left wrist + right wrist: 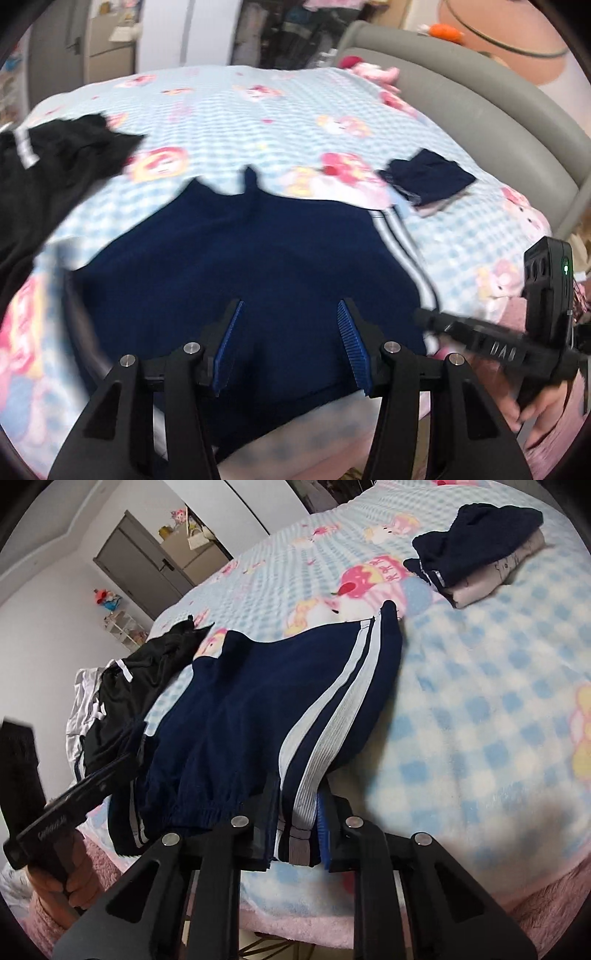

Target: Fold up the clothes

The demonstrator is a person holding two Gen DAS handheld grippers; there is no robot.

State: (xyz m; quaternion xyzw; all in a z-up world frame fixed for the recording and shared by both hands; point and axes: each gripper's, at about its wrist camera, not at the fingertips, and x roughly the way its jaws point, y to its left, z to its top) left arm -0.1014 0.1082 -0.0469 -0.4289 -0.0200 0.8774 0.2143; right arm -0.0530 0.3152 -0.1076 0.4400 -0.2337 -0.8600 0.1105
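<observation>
1 navy striped shorts [258, 709], 1 black garment [140, 686], 1 white garment [83, 701], 1 folded stack [476, 550], 2 grippers.

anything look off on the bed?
Mostly normal mid-fold. The black garment lies crumpled at the bed's far-left edge, partly over a white piece, not folded. The navy shorts are bunched where the right gripper clamps the striped hem. Folded stack looks tidy.

shorts [236, 258] on bed [258, 110], folded stack [428, 181] right

A blue-checked cartoon blanket [229, 122] covers the bed. A grey headboard [480, 92] curves behind it. A grey door [147, 568] stands beyond
</observation>
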